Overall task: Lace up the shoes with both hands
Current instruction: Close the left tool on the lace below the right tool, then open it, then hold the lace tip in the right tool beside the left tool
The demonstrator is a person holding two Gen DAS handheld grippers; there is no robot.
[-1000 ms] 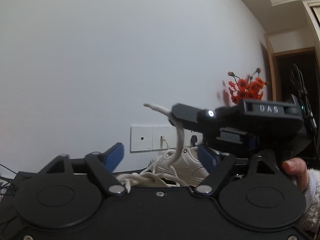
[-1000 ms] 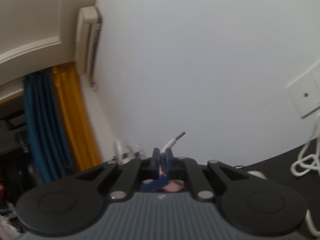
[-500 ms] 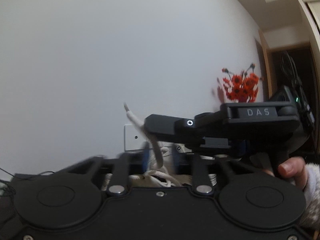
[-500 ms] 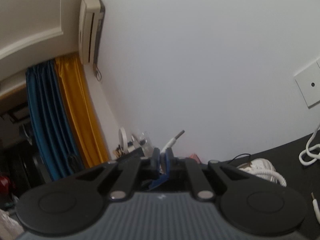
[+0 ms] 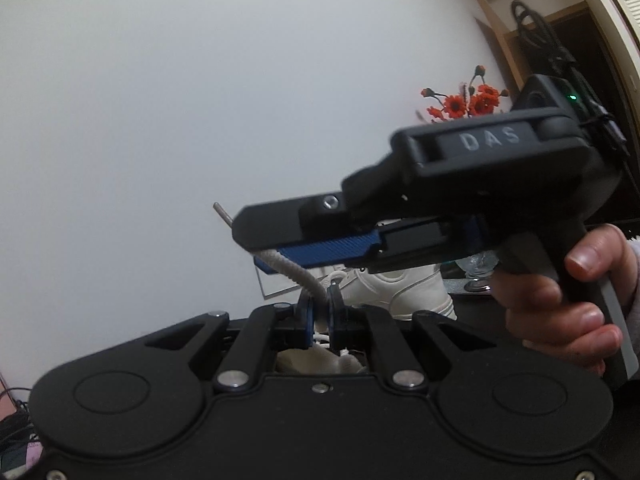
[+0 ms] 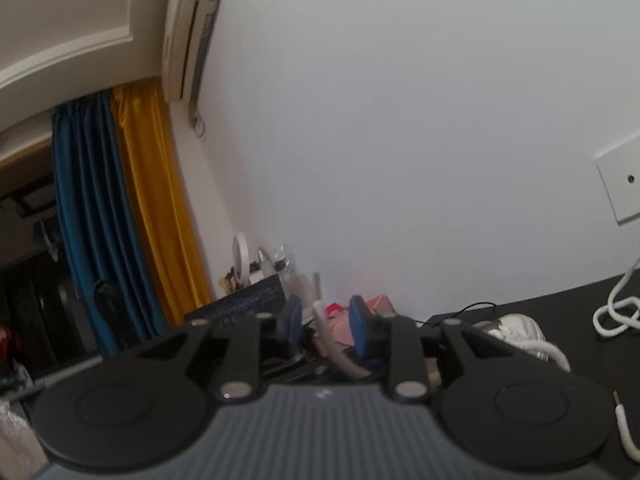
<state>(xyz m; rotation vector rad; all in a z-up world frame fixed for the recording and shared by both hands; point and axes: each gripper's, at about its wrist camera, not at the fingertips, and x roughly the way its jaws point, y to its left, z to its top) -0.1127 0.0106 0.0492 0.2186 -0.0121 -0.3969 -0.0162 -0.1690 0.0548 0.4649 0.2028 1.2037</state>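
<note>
While your left gripper (image 5: pixel 319 312) is pinching the shoelace (image 5: pixel 294 270), you are spreading the right gripper (image 6: pixel 325 326) fingers; keep it taut.

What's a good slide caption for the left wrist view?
Left claw shut on white shoelace; right claw opening around it.

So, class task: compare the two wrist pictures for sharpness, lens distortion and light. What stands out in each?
Left wrist view: the right tongs are motion-blurred, their lettering soft; the white shoelace stays fairly crisp; fisheye curves the door frame; light is flat. Right wrist view: soft overall, the clutter by the wall smeared; the air conditioner and curtains lean; no glare.
</note>
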